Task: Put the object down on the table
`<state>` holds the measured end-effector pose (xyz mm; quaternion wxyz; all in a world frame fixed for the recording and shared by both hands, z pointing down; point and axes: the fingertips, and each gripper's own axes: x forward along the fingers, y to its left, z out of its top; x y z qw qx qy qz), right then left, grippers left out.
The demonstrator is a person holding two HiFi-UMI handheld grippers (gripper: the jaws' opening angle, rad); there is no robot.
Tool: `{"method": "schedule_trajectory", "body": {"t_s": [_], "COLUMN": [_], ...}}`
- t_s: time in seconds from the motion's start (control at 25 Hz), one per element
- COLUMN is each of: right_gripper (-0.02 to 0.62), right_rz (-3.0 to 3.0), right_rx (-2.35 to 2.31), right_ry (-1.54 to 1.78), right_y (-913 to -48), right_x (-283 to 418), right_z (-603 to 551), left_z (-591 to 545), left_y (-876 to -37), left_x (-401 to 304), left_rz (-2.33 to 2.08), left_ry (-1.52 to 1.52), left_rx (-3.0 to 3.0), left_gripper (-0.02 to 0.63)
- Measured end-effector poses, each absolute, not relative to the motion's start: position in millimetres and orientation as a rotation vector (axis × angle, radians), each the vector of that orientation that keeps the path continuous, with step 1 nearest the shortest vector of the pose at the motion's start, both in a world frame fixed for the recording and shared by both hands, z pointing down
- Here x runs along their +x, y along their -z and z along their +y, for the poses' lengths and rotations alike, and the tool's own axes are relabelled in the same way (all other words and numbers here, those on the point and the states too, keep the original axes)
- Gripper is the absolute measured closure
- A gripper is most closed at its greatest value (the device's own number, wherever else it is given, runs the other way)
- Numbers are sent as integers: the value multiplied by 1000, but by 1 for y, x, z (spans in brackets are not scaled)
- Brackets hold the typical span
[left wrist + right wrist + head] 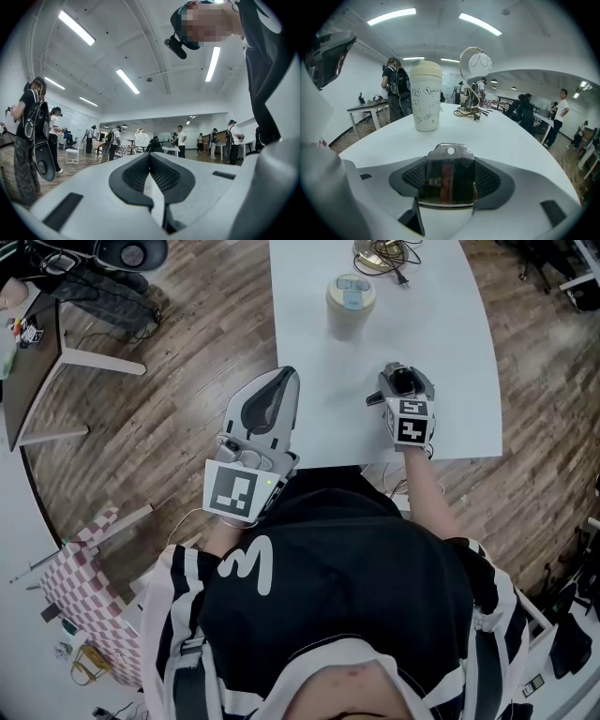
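My right gripper [401, 378] rests low over the white table [450, 343] near its front edge. It is shut on a small dark see-through packet [449, 183] with a punched hole at its top, which stands upright between the pads [487, 177]. In the head view the packet [404, 381] is only a dark patch between the jaws. My left gripper [280, 381] hangs at the table's left edge, tilted upward. In the left gripper view its pads [171, 176] meet at the tips with only a thin white sliver behind them.
A cream lidded cup [351, 306] with doodles [425, 96] stands farther back on the table. Behind it are a curved lamp [474, 63] and cables [384, 255]. Wood floor, a desk [37, 362] and a checked chair [84, 587] lie to the left. People stand around the room.
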<state>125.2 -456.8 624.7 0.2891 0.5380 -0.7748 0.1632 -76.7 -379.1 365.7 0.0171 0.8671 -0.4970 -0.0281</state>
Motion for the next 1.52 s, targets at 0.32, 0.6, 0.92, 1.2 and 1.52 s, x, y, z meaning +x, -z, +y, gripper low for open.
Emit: {"method": "schedule_trajectory", "body": {"t_s": [0.32, 0.6, 0.92, 1.2, 1.52], "right_gripper": [307, 306, 305, 305, 307], "right_rz": [-2057, -2051, -2074, -2156, -2365], "right_rx": [1429, 1425, 1422, 1470, 1603], "right_ry": [-435, -436, -377, -346, -224], "right_y": [-624, -624, -618, -588, -483], "right_x": [123, 123, 121, 117, 117], "right_z": [-457, -458, -455, -456, -450], "left_z": [-378, -379, -375, -378, -387], "left_y": [-362, -358, -361, -359, -355], "left_x": [-76, -72, -66, -59, -37], "left_rz": [-1541, -1533, -1484, -1456, -1395], "left_ry": [107, 116, 79, 77, 97], "left_rx": [2688, 2704, 2743, 2767, 2808], "left_gripper": [601, 601, 601, 601, 601]}}
